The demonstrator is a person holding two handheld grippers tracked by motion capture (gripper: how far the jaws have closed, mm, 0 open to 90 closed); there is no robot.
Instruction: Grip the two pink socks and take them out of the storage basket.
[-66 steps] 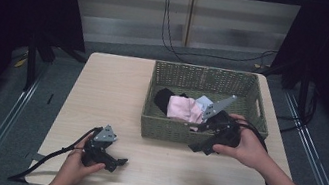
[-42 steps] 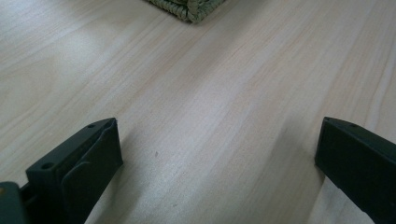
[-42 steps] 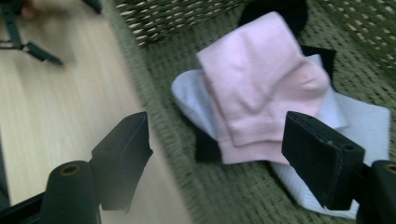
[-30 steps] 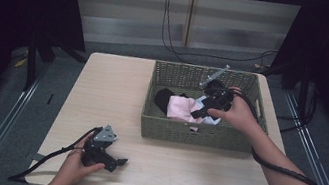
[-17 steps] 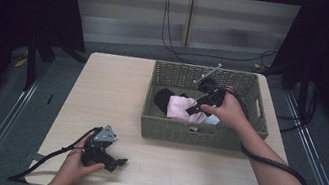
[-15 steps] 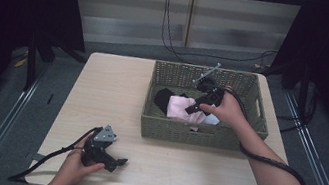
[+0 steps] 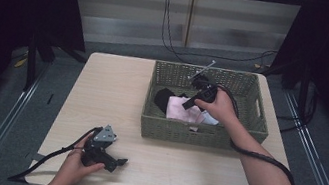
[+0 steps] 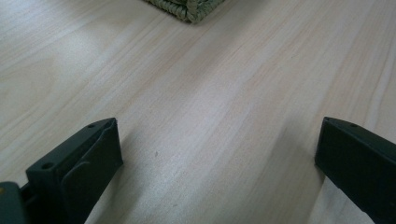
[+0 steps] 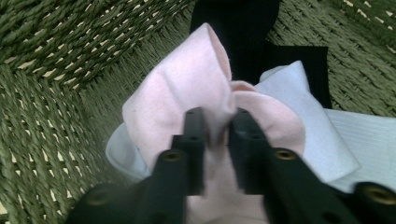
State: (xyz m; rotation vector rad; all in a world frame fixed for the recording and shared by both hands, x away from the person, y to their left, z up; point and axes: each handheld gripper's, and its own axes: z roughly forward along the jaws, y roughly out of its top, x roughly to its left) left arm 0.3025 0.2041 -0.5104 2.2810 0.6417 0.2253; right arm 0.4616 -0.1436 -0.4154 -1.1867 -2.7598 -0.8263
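Inside woven basket (image 7: 253, 94), soft bunched pink cloth (image 9: 187, 88).

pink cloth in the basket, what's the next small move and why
Probably lift straight up. The right gripper has just closed on a fold of the pink cloth, which still lies on the white cloth inside the basket.

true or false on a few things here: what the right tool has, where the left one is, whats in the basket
1. The right tool pinches the pink cloth. True.
2. The left tool is inside the basket. False: it rests open over the bare table, in front of the basket.
3. A black cloth lies in the basket. True.
4. The pink cloth lies on the table. False: it is in the basket.
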